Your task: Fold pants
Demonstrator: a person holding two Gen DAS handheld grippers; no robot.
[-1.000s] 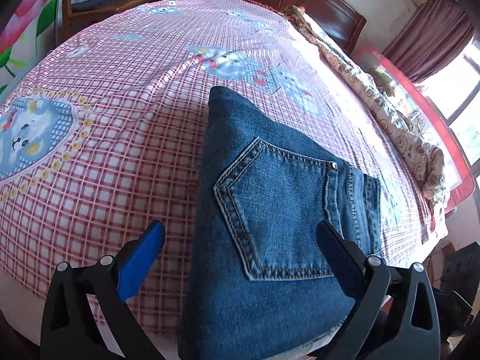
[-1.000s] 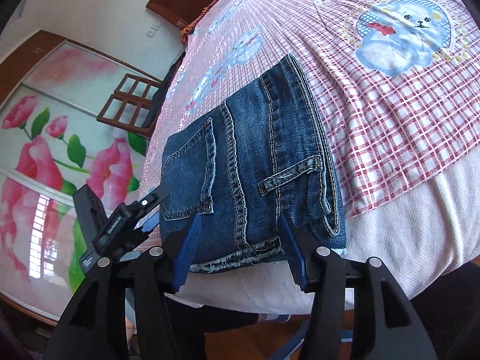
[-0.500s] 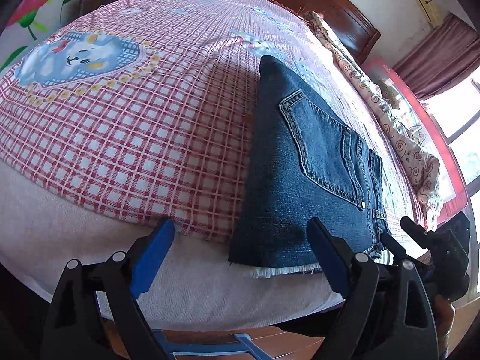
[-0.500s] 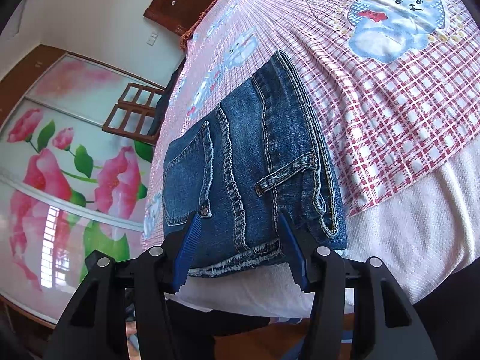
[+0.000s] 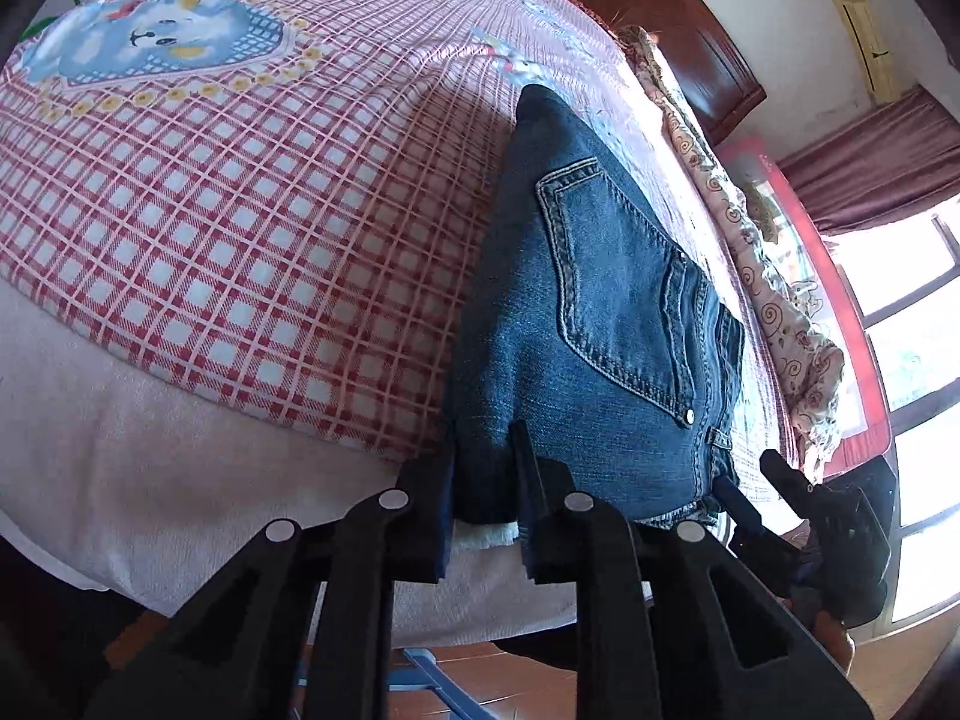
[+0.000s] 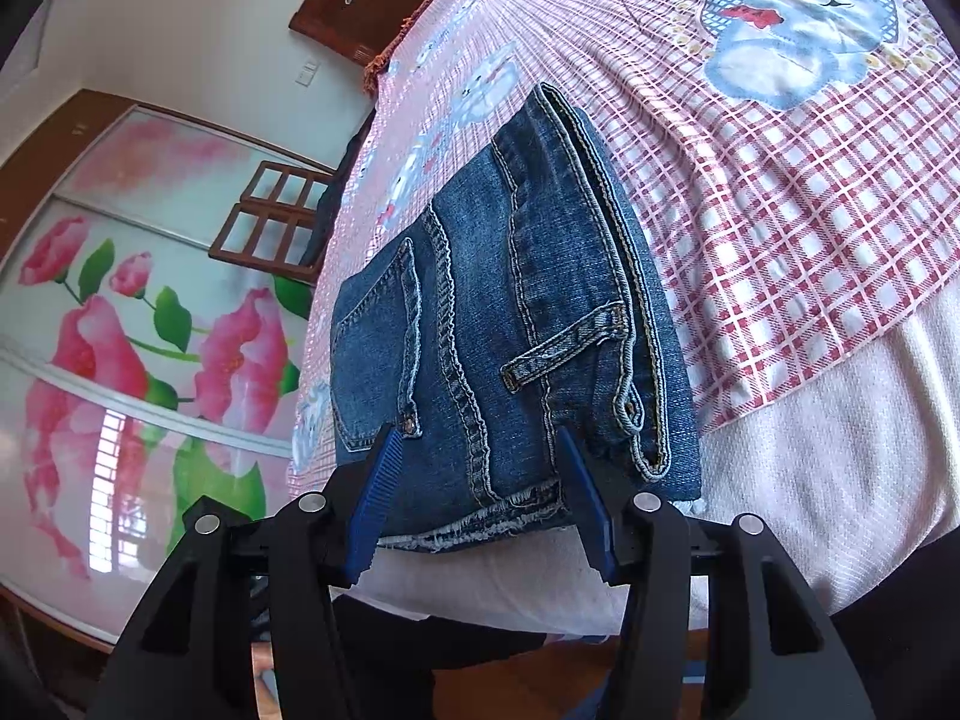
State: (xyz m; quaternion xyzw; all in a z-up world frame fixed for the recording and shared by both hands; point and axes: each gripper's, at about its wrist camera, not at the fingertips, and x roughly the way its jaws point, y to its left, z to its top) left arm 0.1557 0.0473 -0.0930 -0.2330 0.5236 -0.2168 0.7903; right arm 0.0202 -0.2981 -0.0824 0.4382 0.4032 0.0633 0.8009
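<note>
The blue denim pants (image 5: 600, 312) lie folded into a thick stack at the near edge of the bed, back pocket up. They also show in the right wrist view (image 6: 510, 324). My left gripper (image 5: 483, 468) has closed on the near left corner of the stack, a fold of denim between its fingers. My right gripper (image 6: 480, 480) is open, its blue pads on either side of the frayed near edge of the stack. The right gripper also shows in the left wrist view (image 5: 780, 498) at the stack's far right corner.
A red-and-white checked sheet with bear prints (image 5: 240, 180) covers the bed, over a white cover (image 5: 150, 450). A patterned pillow roll (image 5: 774, 276) and dark headboard (image 5: 660, 6) lie beyond. A wooden chair (image 6: 276, 222) and floral wardrobe doors (image 6: 120, 330) stand at left.
My left gripper swung down to the bed edge, moved in and closed from wide open onto the stack's near left corner. My right gripper crept closer to the frayed edge, still open.
</note>
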